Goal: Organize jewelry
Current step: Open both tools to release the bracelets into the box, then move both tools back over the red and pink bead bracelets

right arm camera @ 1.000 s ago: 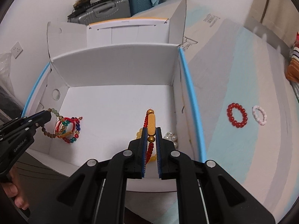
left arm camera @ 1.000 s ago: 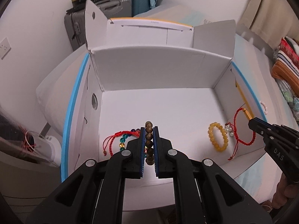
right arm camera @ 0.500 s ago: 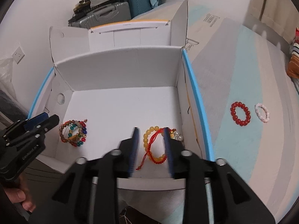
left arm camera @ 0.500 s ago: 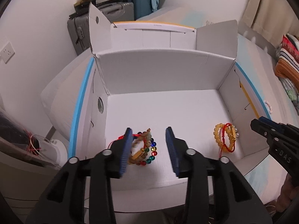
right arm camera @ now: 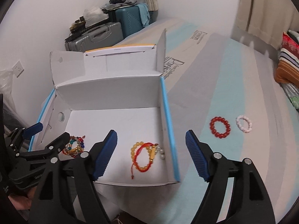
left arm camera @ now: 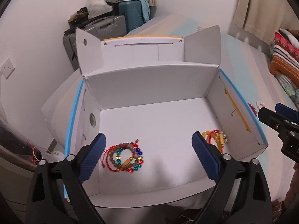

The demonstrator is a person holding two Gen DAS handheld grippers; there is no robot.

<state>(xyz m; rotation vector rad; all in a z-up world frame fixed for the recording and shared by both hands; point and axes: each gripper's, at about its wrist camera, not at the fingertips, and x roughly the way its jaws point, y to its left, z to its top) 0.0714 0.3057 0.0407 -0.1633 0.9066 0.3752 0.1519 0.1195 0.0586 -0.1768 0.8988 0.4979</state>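
A white cardboard box (left arm camera: pixel 149 85) with blue edges lies open on the bed. In its left part lies a pile of brown, coloured-bead and red-cord bracelets (left arm camera: pixel 127 157); it also shows in the right wrist view (right arm camera: pixel 74 146). In its right part lie a yellow bead bracelet and a red cord bracelet (right arm camera: pixel 144 155). A red bead bracelet (right arm camera: pixel 219 127) and a pale pink one (right arm camera: pixel 243 124) lie on the bed right of the box. My left gripper (left arm camera: pixel 148 157) is open and empty above the box front. My right gripper (right arm camera: pixel 151 154) is open and empty above the box's right wall.
Suitcases (left arm camera: pixel 115 18) with clutter stand against the wall behind the box. Folded striped cloth (right arm camera: pixel 288 65) lies at the far right of the bed. A curtain (right arm camera: pixel 261 13) hangs at the back right. A wall socket (left arm camera: pixel 7 68) is at the left.
Both grippers opened wide and let their bracelets drop into the box. Both pulled back and up; the right one shifted right.
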